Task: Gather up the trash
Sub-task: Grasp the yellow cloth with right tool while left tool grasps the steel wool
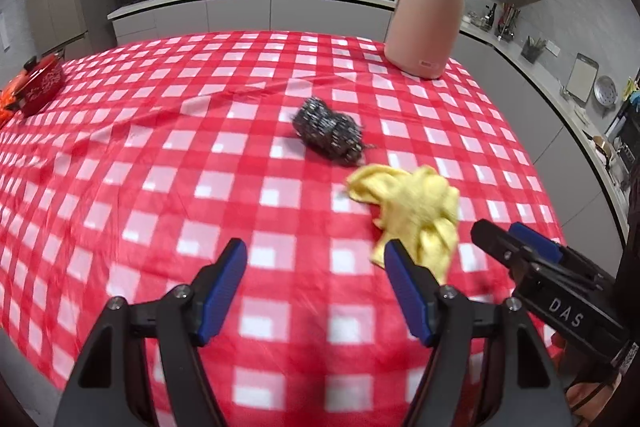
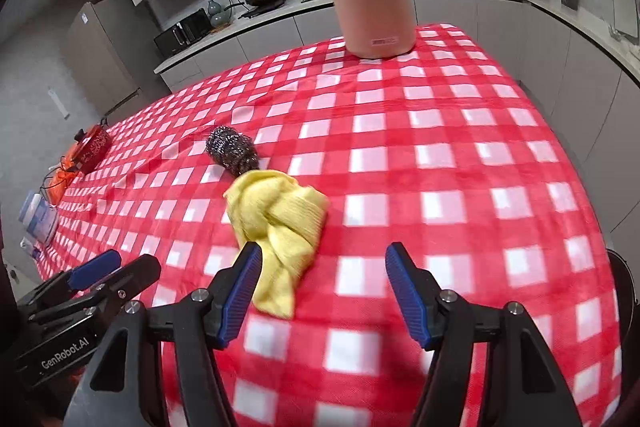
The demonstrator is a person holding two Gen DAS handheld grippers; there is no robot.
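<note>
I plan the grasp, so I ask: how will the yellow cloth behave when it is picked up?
The yellow cloth lies crumpled in soft folds, so it will probably hang floppy. It looks thin, likely light. Being bunched, it may unfold when lifted.

Your left gripper [image 1: 316, 259] and right gripper [image 2: 322, 265] both tilt steeply downward, side by side, jaws parted with nothing between their blue pads [image 1: 224, 287]; neither touches anything.

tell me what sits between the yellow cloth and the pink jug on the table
The steel wool scrubber lies just beyond the yellow cloth; from there to the pink jug only bare checkered tablecloth. The left wrist view shows it best.
</note>
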